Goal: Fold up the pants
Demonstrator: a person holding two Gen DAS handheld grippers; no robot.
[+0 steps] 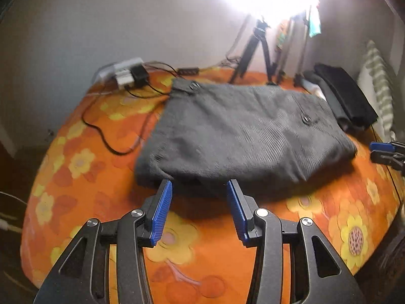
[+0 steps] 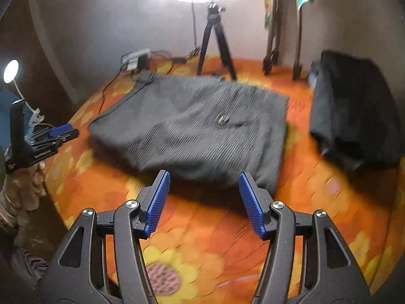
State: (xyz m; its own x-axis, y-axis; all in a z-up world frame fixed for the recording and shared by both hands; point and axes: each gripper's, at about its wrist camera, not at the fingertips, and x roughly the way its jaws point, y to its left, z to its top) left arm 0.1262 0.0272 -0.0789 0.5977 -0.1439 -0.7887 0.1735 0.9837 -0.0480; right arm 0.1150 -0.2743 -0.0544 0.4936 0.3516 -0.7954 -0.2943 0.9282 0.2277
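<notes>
Grey corduroy pants point(image 1: 240, 131) lie folded into a flat rectangle on the orange flowered table point(image 1: 202, 253); they also show in the right wrist view point(image 2: 197, 126). My left gripper point(image 1: 200, 190) is open and empty, just short of the pants' near edge. My right gripper point(image 2: 203, 179) is open and empty, just short of the near edge towards the pants' right corner. The right gripper also shows at the right edge of the left wrist view point(image 1: 384, 152). The left gripper shows at the left of the right wrist view point(image 2: 58, 133).
A stack of dark folded clothes point(image 2: 354, 111) lies to the right of the pants. Tripod legs point(image 2: 215, 43) stand at the table's back under a bright lamp. A power strip with cables point(image 1: 126, 76) lies at the back left. A small lamp point(image 2: 11, 71) stands off the table's left.
</notes>
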